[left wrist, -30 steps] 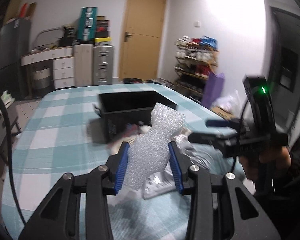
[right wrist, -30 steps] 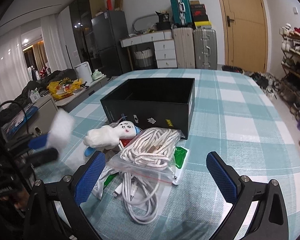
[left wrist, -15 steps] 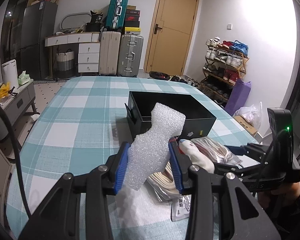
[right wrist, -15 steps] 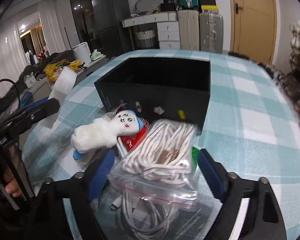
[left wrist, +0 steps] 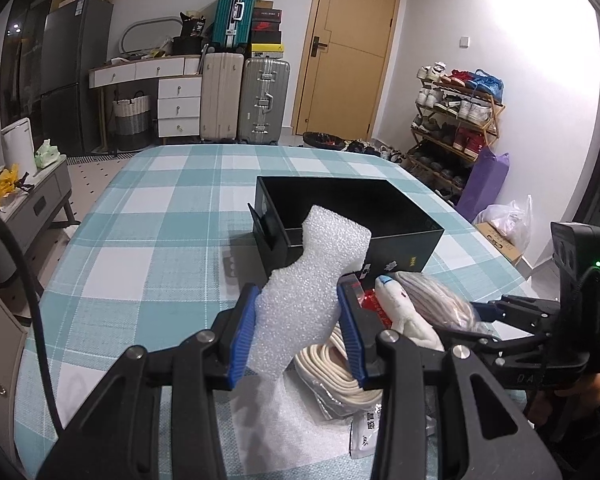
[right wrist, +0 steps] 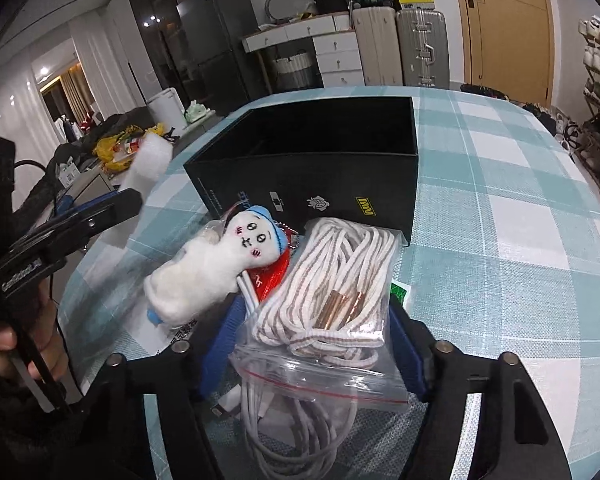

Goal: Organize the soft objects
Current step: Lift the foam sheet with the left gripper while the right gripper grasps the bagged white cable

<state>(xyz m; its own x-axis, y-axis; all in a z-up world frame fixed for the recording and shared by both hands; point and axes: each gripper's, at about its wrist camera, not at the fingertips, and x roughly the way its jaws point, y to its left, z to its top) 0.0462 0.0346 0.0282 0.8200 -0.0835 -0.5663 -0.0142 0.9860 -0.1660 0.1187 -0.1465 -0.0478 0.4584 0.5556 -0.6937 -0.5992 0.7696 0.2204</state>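
Note:
A white foam piece (left wrist: 316,280) stands upright between the blue pads of my left gripper (left wrist: 298,332), which is shut on it, just short of the open black box (left wrist: 380,216). Against the box's front wall lies a pile: a white plush toy with a blue cap (right wrist: 216,264), a clear zip bag of striped rope (right wrist: 340,280) and a white cable (right wrist: 284,432). My right gripper (right wrist: 316,344) straddles the rope bag, its jaws closing, both pads touching the bag's sides. The left gripper with the foam (right wrist: 152,164) shows at the left.
The table wears a teal and white checked cloth (left wrist: 140,240). A red packet (right wrist: 272,280) and a printed sachet (left wrist: 366,428) lie in the pile. A person's hand (right wrist: 4,344) holds the left gripper's handle. Suitcases, drawers and a shoe rack stand beyond the table.
The right jaws went from wide open to closed in around the rope bag, and that gripper came nearer the pile. The left gripper swung across with the foam, still gripped.

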